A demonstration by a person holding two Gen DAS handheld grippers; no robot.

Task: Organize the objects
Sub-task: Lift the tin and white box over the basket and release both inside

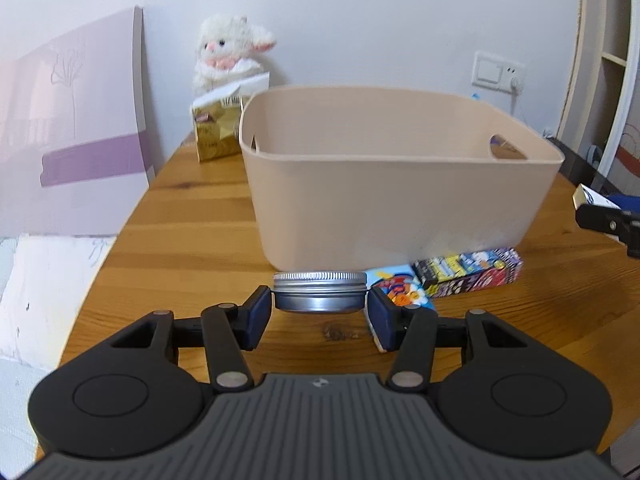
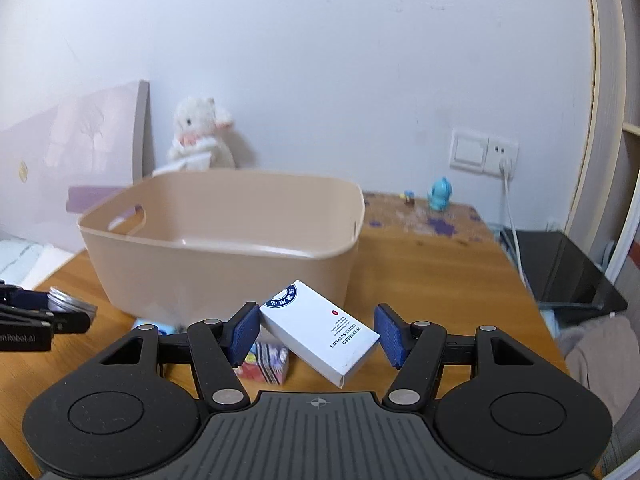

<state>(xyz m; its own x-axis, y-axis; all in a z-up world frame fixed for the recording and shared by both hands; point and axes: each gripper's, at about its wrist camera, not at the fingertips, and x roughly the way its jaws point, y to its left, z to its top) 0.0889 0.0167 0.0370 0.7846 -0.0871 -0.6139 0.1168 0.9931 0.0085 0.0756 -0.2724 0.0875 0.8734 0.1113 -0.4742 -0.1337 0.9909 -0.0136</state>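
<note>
Wooden plank table against a white wall, beige plastic storage bin with cut-out handles sitting mid-table; everything placed relative to that bin.

Nearest, in front of the bin's near wall: left gripper with blue pads, clamped on a round silver metal tin with threaded lid, one pad on each side, tin lifted off the wood and tilted slightly, just short of the bin wall. Right gripper also in front of the bin, toward its right half, holding a white rectangular cardboard box with blue round logo and printed text; box sits diagonal between the blue pads, left pad touches a corner, right pad contact unclear, box raised above the table.

On the table touching or just beside the bin's front base: a colourful cartoon-print small carton lying flat, and a light blue cartoon packet next to it, partly behind the left gripper's right finger.

Bin interior looks bare as far as visible.

Behind the bin's left corner: gold tissue box, then white plush lamb toy against the wall. Far left of bin: pink-purple canvas panel leaning. Behind the bin's right: small blue figurine, white wall switch and socket with a plugged cable.
</note>
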